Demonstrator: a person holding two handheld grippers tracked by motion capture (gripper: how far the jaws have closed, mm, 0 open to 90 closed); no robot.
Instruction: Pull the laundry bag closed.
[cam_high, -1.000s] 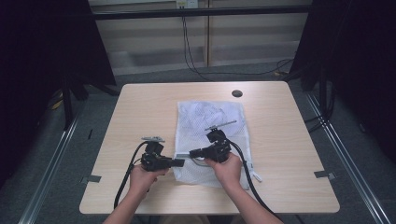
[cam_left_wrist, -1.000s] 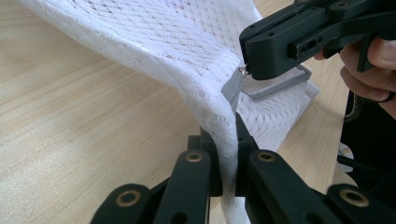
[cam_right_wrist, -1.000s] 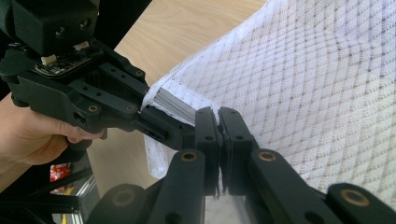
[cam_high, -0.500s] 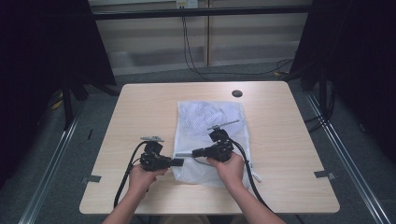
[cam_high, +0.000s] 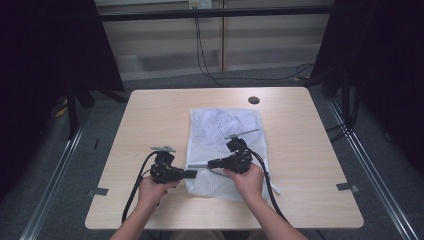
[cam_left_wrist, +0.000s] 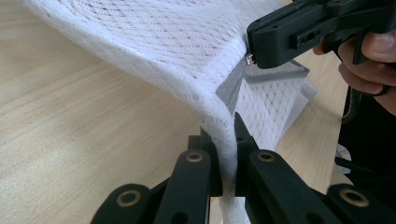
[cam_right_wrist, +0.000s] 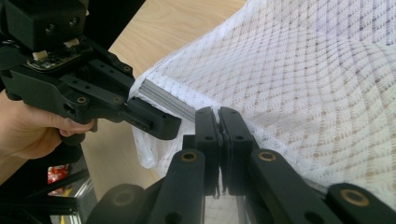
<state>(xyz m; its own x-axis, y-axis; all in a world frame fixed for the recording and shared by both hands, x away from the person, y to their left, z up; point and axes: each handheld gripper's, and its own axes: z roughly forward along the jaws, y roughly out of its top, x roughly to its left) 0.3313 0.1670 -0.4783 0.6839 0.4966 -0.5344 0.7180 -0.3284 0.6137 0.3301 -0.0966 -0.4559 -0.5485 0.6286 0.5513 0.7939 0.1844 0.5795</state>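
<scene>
a white mesh laundry bag with a grey zipper (cam_high: 223, 140) lay on the light wooden desk (cam_high: 150, 115), right of its middle and towards the person's side. the left gripper (cam_high: 194, 174) was clamped on the bag's near left edge, its jaws tight on a fold of mesh in the left gripper view (cam_left_wrist: 226, 154). the right gripper (cam_high: 210, 163) was closed on the grey zipper (cam_right_wrist: 168, 100) line, the mesh lifted into a ridge between the two.
</scene>
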